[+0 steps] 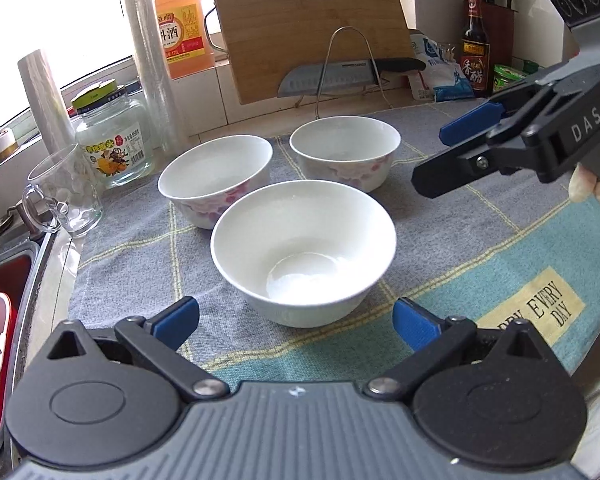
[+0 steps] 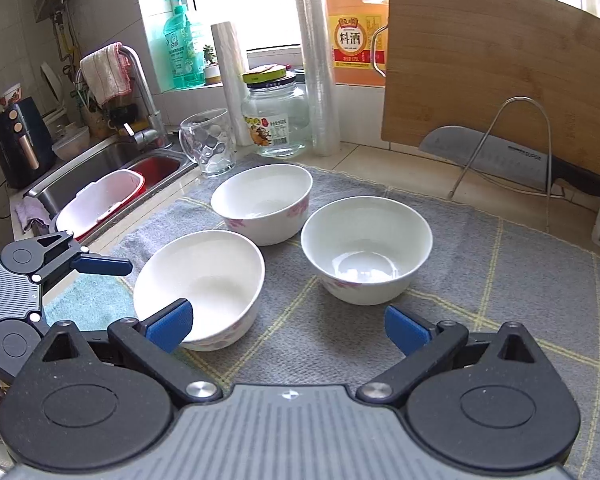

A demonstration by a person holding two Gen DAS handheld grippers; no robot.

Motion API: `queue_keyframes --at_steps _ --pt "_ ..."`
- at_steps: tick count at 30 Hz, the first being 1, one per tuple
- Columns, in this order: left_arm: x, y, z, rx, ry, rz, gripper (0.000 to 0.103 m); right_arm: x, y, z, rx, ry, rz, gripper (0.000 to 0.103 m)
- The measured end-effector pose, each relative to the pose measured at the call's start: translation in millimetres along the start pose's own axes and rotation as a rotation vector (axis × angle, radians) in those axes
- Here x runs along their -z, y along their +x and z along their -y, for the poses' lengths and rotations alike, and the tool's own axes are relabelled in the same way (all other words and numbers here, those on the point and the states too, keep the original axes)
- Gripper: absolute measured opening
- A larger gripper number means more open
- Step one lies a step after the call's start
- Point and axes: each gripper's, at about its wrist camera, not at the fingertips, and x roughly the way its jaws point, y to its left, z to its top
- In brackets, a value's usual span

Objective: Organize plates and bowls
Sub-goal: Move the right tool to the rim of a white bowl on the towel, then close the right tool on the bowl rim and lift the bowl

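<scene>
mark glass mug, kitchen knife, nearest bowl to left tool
glass mug (image 2: 210, 142): right wrist view, dimpled side wall.
kitchen knife (image 1: 328, 78): left wrist view, flat of blade.
nearest bowl (image 1: 300, 236): left wrist view, inner wall.

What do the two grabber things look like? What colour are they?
Both match. The left gripper and the right gripper have black hinged arms, blue finger pads, round black discs, silver bolts and a grey ribbed body. White letters "DAS" mark the right one's side. No cables or sleeves show.
</scene>
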Motion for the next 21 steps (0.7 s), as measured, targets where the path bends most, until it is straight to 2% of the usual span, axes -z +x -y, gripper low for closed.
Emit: queue_keyframes --at_steps 12,15,17,21 --pt "-1 16 -5 0.072 0.087 0.037 0.098 -14 46 -25 -0.131 -0.015 -0.042 0.102" --pt "-1 17 -5 0.089 0.097 0.037 0.089 -17 57 -25 -0.154 -0.003 -0.067 0.095" --pt "-2 18 -5 0.09 0.103 0.041 0.088 -17 63 -25 -0.164 0.005 -0.085 0.087" --pt "-2 18 -7 0.101 0.098 0.039 0.087 -17 65 -26 -0.181 0.003 -0.093 0.085"
